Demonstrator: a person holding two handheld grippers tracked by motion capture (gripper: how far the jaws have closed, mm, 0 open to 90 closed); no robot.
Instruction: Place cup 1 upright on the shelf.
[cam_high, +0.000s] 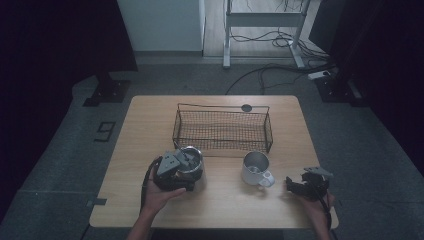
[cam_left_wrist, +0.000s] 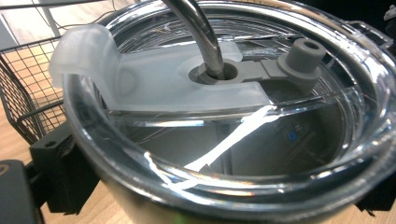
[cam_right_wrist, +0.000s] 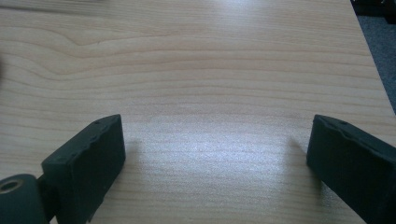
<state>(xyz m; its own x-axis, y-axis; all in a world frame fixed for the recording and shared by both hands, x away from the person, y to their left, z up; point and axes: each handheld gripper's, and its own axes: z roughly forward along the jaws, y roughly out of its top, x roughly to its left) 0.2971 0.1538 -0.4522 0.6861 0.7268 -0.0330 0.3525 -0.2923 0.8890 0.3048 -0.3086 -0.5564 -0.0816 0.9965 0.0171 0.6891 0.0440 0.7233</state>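
Note:
A steel tumbler (cam_high: 193, 159) stands at the front left of the wooden table (cam_high: 145, 125). Its clear lid (cam_left_wrist: 280, 140) has a frosted slider, and a metal straw (cam_left_wrist: 201, 32) goes through the hole. My left gripper (cam_high: 186, 173) is shut on the tumbler, one black jaw pressed against each side of its wall. A white mug (cam_high: 256, 167) with its handle toward the front right stands right of the tumbler. My right gripper (cam_high: 299, 185) rests near the table's front right corner, open, with bare wood between its jaws (cam_right_wrist: 215, 158).
A black wire basket (cam_high: 222, 107) stands across the middle back of the table, just behind the tumbler and mug. Its mesh wall (cam_left_wrist: 28, 79) is close on the left in the left gripper view. Cables and a desk frame lie on the floor beyond.

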